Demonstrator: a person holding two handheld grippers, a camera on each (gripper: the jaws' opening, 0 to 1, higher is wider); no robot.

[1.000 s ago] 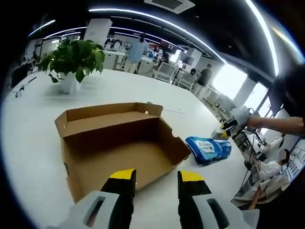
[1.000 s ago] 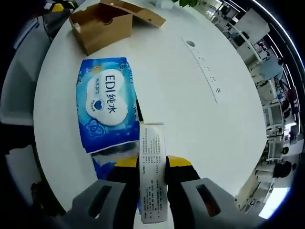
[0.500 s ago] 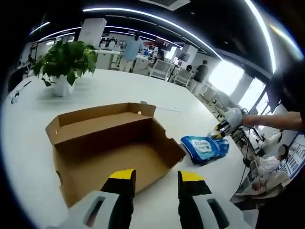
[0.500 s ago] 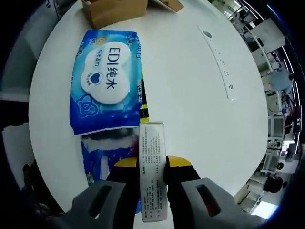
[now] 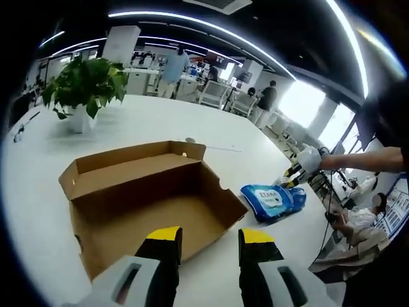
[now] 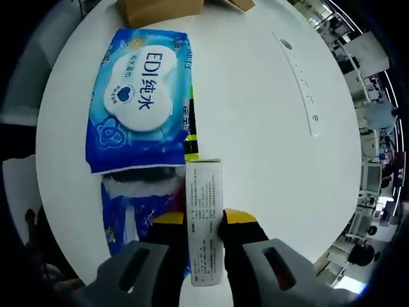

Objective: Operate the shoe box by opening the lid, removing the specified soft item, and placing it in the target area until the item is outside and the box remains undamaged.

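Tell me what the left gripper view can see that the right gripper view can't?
Left gripper view: the inside of the open shoe box, a potted plant, and the left hand-held gripper, open.

Right gripper view: the printed top of the blue wipes pack, and its white label strip pinched by the right hand-held gripper.

Both: the box, the pack and the white table.

The open cardboard box (image 5: pixel 147 192) stood with nothing inside and its raised lid along the far side. The blue wipes pack (image 5: pixel 273 199) lay just beside its right wall. Bare white table (image 5: pixel 160 118) stretched beyond, a potted plant (image 5: pixel 86 86) well off.
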